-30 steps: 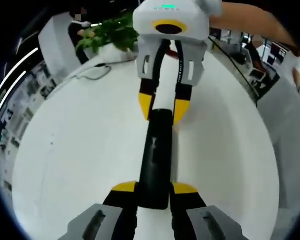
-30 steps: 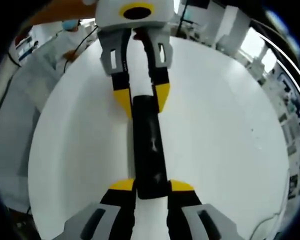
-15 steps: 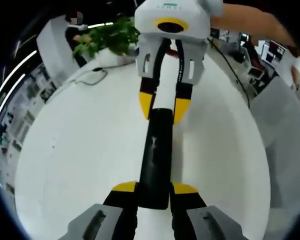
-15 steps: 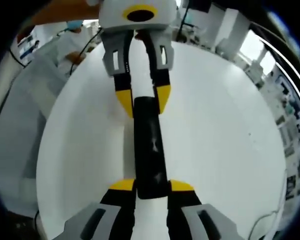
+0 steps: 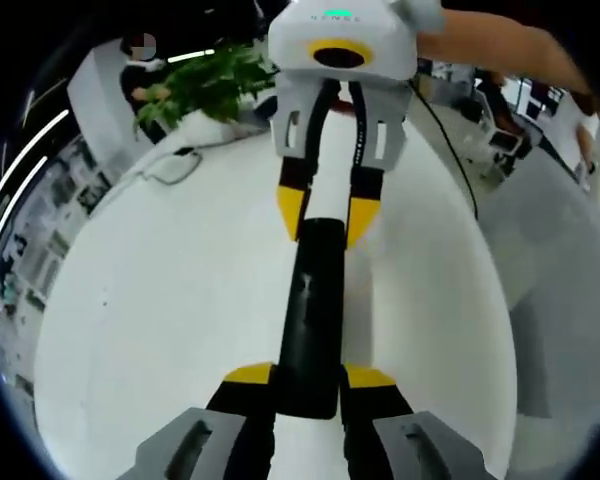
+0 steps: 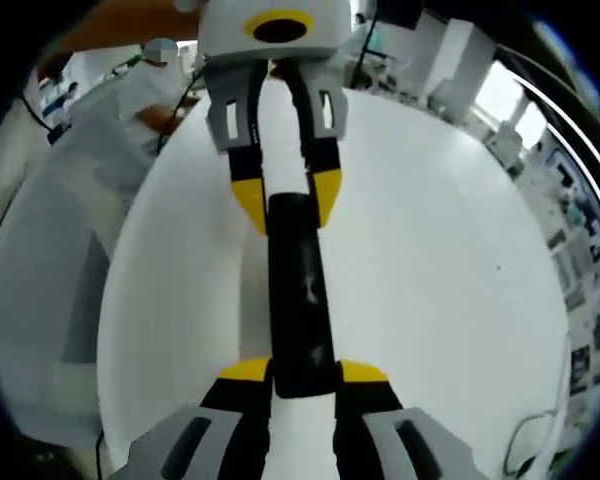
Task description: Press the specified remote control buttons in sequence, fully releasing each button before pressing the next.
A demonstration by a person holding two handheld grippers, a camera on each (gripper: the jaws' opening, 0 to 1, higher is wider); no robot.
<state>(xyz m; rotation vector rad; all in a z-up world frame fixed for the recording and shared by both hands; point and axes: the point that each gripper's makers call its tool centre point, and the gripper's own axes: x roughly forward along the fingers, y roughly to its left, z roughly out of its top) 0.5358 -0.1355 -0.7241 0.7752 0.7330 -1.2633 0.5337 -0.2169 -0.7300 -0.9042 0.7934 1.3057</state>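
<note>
Above glossy white table [image 5: 140, 330]: slim black remote [image 5: 308, 315] clamped endwise by both grippers' jaws.

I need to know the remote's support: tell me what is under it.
Beneath the black remote lies the white table; each gripper, left and right, clamps one end. Whether it touches the table cannot be told; its underside is hidden.

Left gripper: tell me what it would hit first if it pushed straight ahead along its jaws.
The left gripper already clamps one end of the black remote. Pushing on would drive the remote toward the right gripper, which holds the far end and faces it directly. Depth beyond is unclear.
</note>
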